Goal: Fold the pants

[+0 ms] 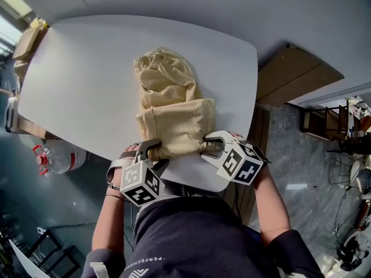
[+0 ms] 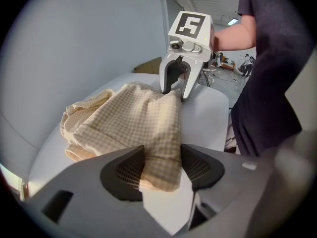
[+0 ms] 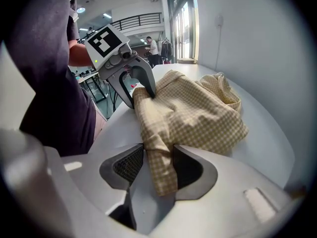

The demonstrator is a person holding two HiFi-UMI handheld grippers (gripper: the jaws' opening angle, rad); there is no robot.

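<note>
The pants (image 1: 174, 114) are pale yellow checked cloth, folded into a short stack on the white table (image 1: 87, 80), with a bunched part at the far end. Both grippers sit at the near edge of the fold. My left gripper (image 1: 149, 150) is at its near left corner, my right gripper (image 1: 211, 146) at its near right corner. In the left gripper view the cloth corner (image 2: 161, 157) lies loosely between the parted jaws of the left gripper (image 2: 162, 165). In the right gripper view a cloth edge (image 3: 161, 167) hangs between the parted jaws of the right gripper (image 3: 157, 165), resting against one pad.
The table's near edge runs just under both grippers, with the person's body right behind it. A large clear water bottle (image 1: 55, 155) stands on the floor at the left. A brown board (image 1: 293, 74) lies beyond the table's right side.
</note>
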